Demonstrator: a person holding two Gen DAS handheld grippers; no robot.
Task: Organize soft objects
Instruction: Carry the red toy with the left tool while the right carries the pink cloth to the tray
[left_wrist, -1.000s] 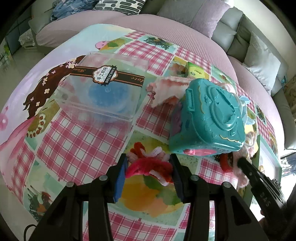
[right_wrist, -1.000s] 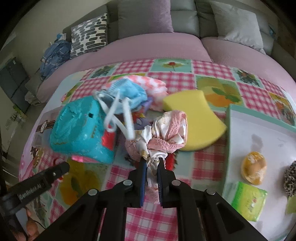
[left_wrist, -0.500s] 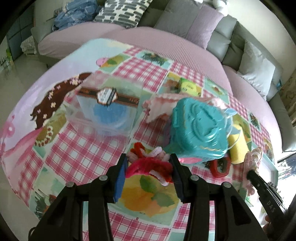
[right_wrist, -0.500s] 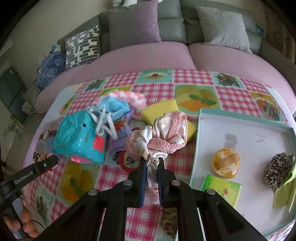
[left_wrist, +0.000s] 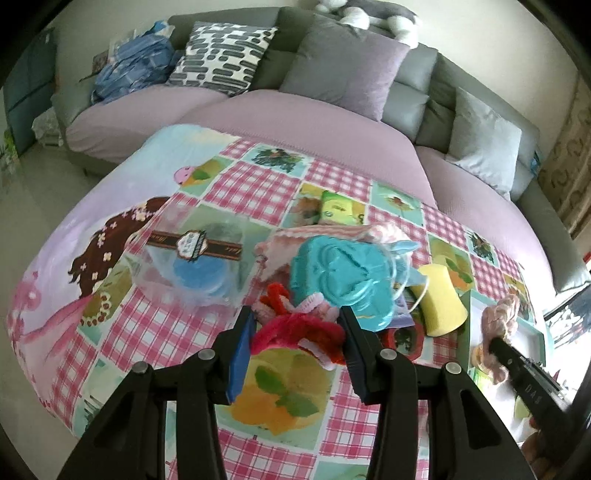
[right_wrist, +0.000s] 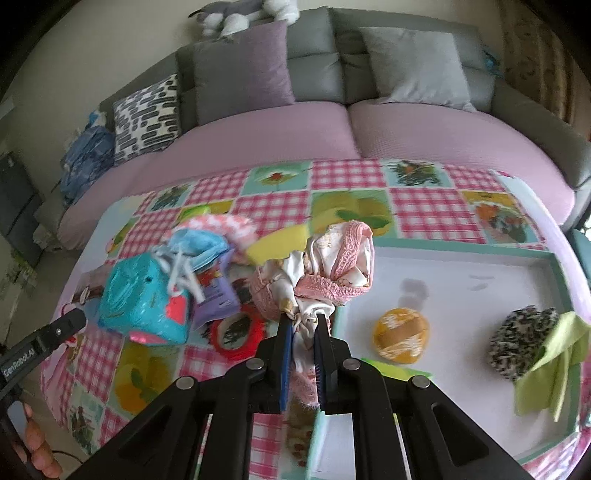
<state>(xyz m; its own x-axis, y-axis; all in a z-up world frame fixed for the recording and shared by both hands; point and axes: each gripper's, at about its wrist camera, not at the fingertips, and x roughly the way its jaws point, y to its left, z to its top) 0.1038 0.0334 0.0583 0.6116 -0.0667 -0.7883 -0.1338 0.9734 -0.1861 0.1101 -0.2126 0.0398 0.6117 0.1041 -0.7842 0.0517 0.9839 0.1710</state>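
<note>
My left gripper (left_wrist: 297, 326) is shut on a bundle of red, pink and white fuzzy pipe cleaners (left_wrist: 295, 325), held above the checked tablecloth (left_wrist: 155, 332). My right gripper (right_wrist: 303, 323) is shut on a bunched pink lace and floral cloth (right_wrist: 328, 266), held above the left rim of the white tray (right_wrist: 461, 258). That cloth also shows at the right of the left wrist view (left_wrist: 498, 325). On the table lie a yellow sponge (left_wrist: 441, 304), a pink knitted cloth (left_wrist: 295, 240) and a blue face mask (right_wrist: 195, 243).
A teal plastic case (left_wrist: 340, 277) sits mid-table by a clear lidded box (left_wrist: 188, 258) holding something blue. A red ring (right_wrist: 236, 332) lies near the tray. The tray holds an orange round pad (right_wrist: 400, 336), a leopard-print item (right_wrist: 521, 339) and a green cloth (right_wrist: 554, 362). A sofa (right_wrist: 369, 129) stands behind.
Both grippers have risen and drawn back from the table with their loads. The right gripper has carried the pink cloth rightward to the tray's edge.
</note>
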